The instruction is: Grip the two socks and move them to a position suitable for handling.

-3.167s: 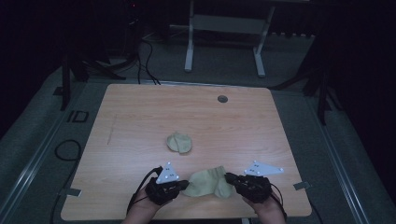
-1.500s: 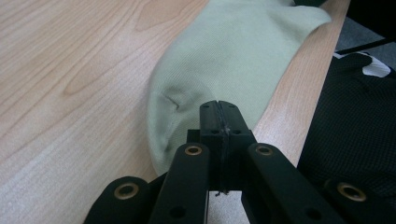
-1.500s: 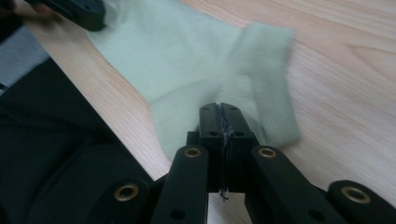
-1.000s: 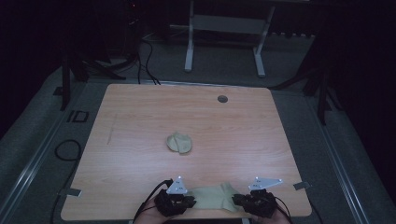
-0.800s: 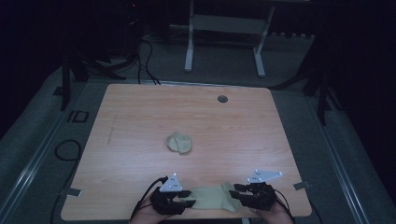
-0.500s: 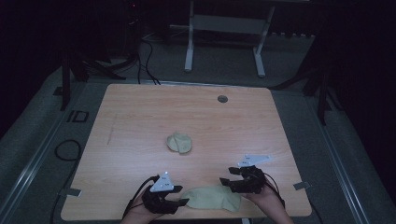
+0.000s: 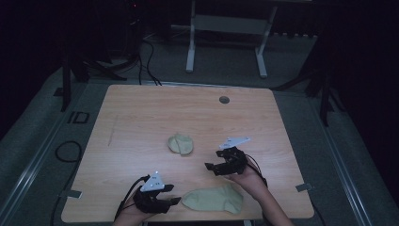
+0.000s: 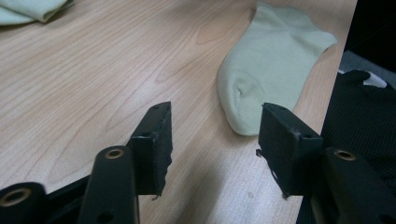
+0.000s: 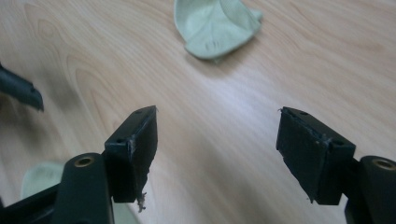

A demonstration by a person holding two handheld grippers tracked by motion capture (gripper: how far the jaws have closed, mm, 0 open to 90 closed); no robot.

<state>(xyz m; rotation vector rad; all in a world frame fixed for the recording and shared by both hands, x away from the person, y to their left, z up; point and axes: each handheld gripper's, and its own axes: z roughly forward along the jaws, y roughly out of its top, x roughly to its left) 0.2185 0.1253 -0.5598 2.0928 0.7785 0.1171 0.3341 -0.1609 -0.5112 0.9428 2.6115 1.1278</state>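
Note:
A pale green sock (image 7: 214, 198) (image 8: 275, 60) lies flat near the table's front edge, with nothing gripping it. A second pale green sock (image 7: 180, 144) (image 9: 215, 23), folded into a bundle, rests at the table's middle. My left gripper (image 7: 175, 201) (image 8: 215, 126) sits just left of the flat sock's toe. Its jaws have just been opening and nothing is between them. My right gripper (image 7: 211, 167) (image 9: 217, 126) hovers above the flat sock and points toward the folded bundle. Its jaws have also just been opening and stand wide over bare wood.
The wooden table (image 7: 141, 122) has a round grommet hole (image 7: 224, 100) near its far edge. The flat sock lies close to the front edge. A white metal frame (image 7: 226, 37) and cables (image 7: 141, 56) stand on the floor beyond the table.
Both grippers have opened and let go of the flat sock, which now lies at the front edge. The right gripper has moved away from the edge toward the table's middle; the left shifted slightly left.

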